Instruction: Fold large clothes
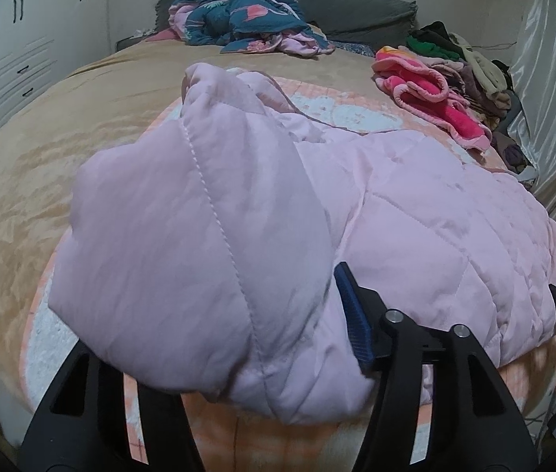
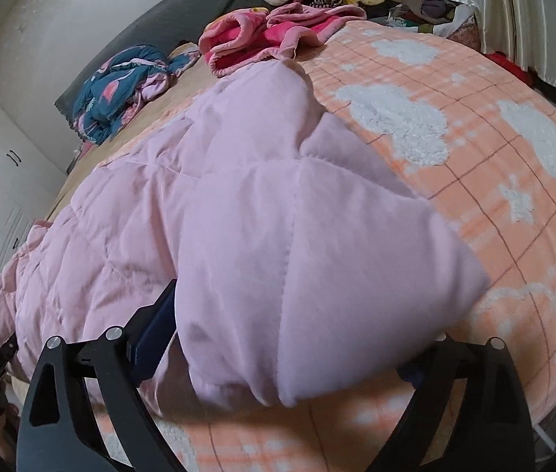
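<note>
An orange-and-white plush blanket (image 2: pixel 494 204) underlies both tools. The pale pink quilted padded garment (image 2: pixel 238 216) lies ahead, its folded corners between spread jaws. Left gripper (image 1: pixel 215 338) and right gripper (image 2: pixel 289 354) look released; I'd withdraw straight back, avoiding snagging fabric.

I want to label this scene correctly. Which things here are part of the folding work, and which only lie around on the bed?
In the job: pink quilted coat, left gripper, right gripper.

Lying about: blue patterned garment, bright pink fleece, clothes pile.
</note>
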{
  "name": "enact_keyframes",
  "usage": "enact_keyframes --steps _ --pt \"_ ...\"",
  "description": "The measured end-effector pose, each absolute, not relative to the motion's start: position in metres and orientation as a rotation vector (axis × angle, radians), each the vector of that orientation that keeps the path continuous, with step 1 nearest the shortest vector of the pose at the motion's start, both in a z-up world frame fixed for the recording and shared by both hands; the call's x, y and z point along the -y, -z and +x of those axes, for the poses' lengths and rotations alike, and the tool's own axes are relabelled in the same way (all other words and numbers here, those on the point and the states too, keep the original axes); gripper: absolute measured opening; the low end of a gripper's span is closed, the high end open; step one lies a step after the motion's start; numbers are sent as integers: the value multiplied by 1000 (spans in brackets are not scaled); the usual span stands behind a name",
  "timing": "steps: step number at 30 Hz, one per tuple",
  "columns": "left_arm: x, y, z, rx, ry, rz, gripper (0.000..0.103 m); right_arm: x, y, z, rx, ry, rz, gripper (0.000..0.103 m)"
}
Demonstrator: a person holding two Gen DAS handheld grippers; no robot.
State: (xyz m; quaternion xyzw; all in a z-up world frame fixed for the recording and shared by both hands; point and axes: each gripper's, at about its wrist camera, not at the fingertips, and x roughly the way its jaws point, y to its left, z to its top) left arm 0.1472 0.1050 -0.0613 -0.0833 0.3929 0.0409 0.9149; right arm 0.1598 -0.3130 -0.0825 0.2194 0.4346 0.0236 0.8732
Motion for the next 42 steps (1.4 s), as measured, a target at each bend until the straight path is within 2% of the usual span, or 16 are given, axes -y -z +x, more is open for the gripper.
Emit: enact_keyframes --steps 5,11,15,26,37,42 --pt "-110 60 139 -823 -85 -199 68 322 79 143 -901 -40 440 98" --pt "-119 58 118 -812 -107 -218 87 331 70 117 -883 -17 403 99" --pt "-123 52 100 -798 -117 -223 94 334 55 96 -841 15 349 99" --pt "-120 11 62 -701 -111 -210 94 319 -3 59 -692 -8 215 99" --pt "-97 -27 32 -618 -56 -186 94 256 -61 23 -539 -140 72 99" --pt "-84 -32 19 -600 -21 -173 94 228 -71 8 -526 -184 33 99"
